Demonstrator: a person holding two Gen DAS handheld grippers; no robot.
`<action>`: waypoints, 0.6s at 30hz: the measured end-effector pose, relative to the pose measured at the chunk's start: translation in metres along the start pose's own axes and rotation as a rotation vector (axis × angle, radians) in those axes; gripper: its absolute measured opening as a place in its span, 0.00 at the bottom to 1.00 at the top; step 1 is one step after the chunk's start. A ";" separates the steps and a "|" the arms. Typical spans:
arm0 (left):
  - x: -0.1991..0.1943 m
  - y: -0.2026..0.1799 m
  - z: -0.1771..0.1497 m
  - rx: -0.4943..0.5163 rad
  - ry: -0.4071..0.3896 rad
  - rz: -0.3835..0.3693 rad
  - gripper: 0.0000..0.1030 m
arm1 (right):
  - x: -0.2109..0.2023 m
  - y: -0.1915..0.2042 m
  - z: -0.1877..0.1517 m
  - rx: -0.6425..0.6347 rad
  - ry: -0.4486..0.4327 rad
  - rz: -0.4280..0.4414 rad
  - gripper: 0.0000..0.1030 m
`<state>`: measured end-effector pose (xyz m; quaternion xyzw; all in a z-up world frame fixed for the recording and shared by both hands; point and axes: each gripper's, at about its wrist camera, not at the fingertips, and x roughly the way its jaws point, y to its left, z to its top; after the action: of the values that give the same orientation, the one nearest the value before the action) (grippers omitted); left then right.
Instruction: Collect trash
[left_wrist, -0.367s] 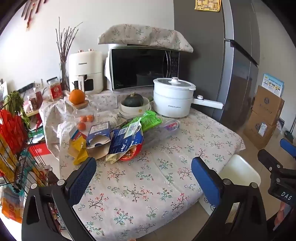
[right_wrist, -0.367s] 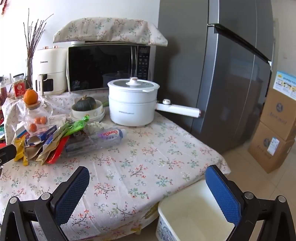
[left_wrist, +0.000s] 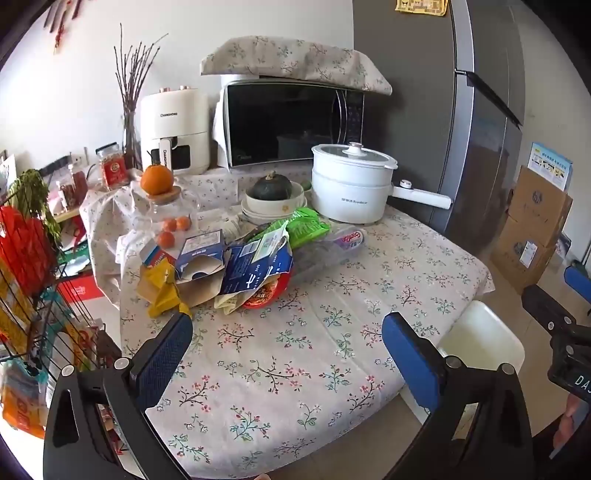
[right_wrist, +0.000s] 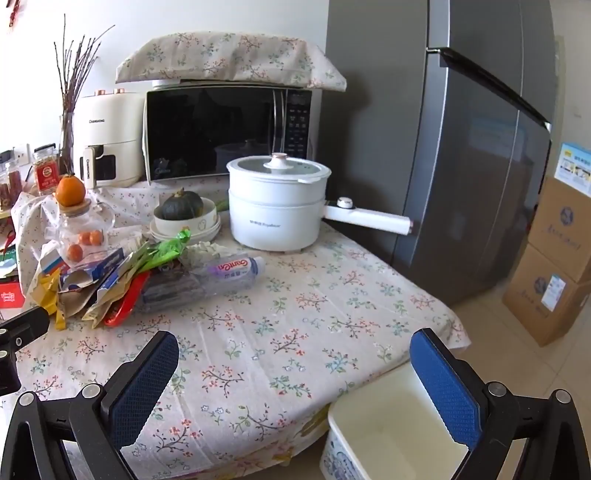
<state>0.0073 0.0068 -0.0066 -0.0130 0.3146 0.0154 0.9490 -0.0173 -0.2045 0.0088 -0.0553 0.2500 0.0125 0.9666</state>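
Observation:
A pile of trash lies on the floral tablecloth (left_wrist: 295, 354): blue torn cartons (left_wrist: 255, 269), a yellow wrapper (left_wrist: 162, 295), a green wrapper (left_wrist: 304, 227), a red bowl lid (left_wrist: 266, 293) and a crushed clear plastic bottle (left_wrist: 332, 243). The pile also shows in the right wrist view, with the bottle (right_wrist: 218, 275) and cartons (right_wrist: 96, 280). A white bin (right_wrist: 399, 424) stands on the floor at the table's right corner; it also shows in the left wrist view (left_wrist: 480, 343). My left gripper (left_wrist: 288, 347) is open and empty, short of the pile. My right gripper (right_wrist: 295, 365) is open and empty above the table edge.
A white pot with a long handle (right_wrist: 277, 206), a bowl holding a green squash (right_wrist: 184, 214), a glass jar with an orange on top (left_wrist: 159, 195), a microwave (left_wrist: 291, 122) and an air fryer (left_wrist: 173, 129) stand behind. A grey fridge (right_wrist: 461, 147) and cardboard boxes (right_wrist: 554, 266) stand right. A wire rack (left_wrist: 29, 295) stands left.
Both grippers have edged slightly forward toward the table; the pile looks a little larger. Nothing on the table has moved.

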 end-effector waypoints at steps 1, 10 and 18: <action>0.002 0.000 0.000 0.000 0.002 0.000 1.00 | 0.002 0.003 -0.007 -0.003 -0.009 -0.007 1.00; 0.000 -0.001 -0.002 0.003 -0.010 0.005 1.00 | 0.007 0.003 -0.007 0.019 0.002 -0.001 1.00; 0.004 0.000 -0.005 0.014 -0.004 0.016 1.00 | 0.009 0.005 -0.010 0.038 0.020 0.012 1.00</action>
<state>0.0074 0.0063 -0.0126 -0.0037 0.3128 0.0210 0.9496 -0.0147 -0.2008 -0.0049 -0.0356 0.2601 0.0128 0.9648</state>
